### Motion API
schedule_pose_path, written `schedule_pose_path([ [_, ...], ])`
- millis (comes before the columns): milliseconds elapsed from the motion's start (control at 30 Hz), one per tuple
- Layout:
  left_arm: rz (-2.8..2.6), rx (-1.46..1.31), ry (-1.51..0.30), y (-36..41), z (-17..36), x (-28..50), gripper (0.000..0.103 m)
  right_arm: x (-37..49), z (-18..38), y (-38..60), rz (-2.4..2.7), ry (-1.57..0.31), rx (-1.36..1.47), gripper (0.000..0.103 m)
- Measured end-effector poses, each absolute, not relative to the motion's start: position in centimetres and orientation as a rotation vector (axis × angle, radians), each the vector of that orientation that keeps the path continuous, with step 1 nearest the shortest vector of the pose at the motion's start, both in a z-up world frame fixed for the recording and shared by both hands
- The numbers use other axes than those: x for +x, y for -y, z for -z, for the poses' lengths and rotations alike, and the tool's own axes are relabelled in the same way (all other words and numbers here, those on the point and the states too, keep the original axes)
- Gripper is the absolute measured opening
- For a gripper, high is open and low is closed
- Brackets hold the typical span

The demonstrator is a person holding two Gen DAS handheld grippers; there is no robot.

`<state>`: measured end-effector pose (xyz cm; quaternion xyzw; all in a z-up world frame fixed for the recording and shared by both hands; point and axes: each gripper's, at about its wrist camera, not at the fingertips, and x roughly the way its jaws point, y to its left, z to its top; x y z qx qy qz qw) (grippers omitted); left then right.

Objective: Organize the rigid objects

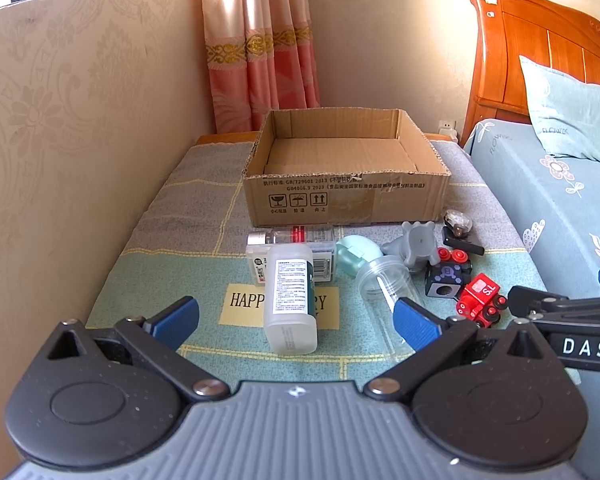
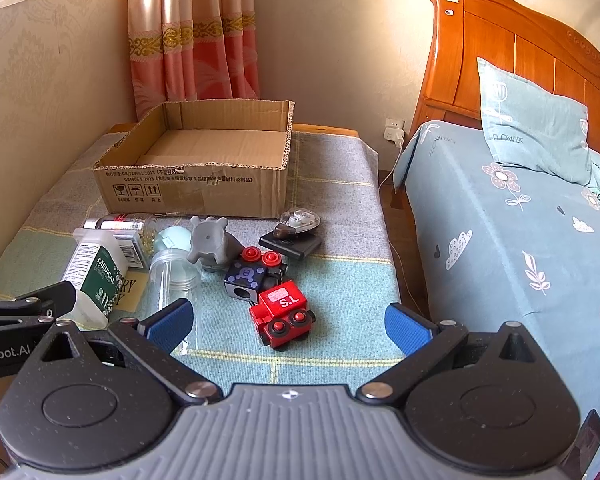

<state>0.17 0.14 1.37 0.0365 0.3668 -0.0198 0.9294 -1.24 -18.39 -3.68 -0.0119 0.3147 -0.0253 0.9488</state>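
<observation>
Both grippers hover with fingers spread wide, grasping nothing: the left gripper [image 1: 296, 320] over the white bottle [image 1: 290, 300], the right gripper [image 2: 288, 322] over the red toy train [image 2: 283, 316]. The objects lie mid-bench, the empty cardboard box [image 1: 346, 204] toward the bench's far edge.
</observation>
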Motion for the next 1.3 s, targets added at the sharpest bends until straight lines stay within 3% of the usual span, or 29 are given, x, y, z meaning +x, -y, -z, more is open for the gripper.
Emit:
schedule_pose_path([
  [567, 0.088, 0.111, -0.707, -1.0, -1.0, 1.7, 0.102, -0.7, 3.2, 18.9, 0.004, -0.585, -0.024, 0.103],
  [1300, 0.106, 0.072, -0.884, -4.0, 5.7, 7.2, 0.102, 3.2, 6.4, 20.6, -0.004, -0.658, -0.023, 0.103],
])
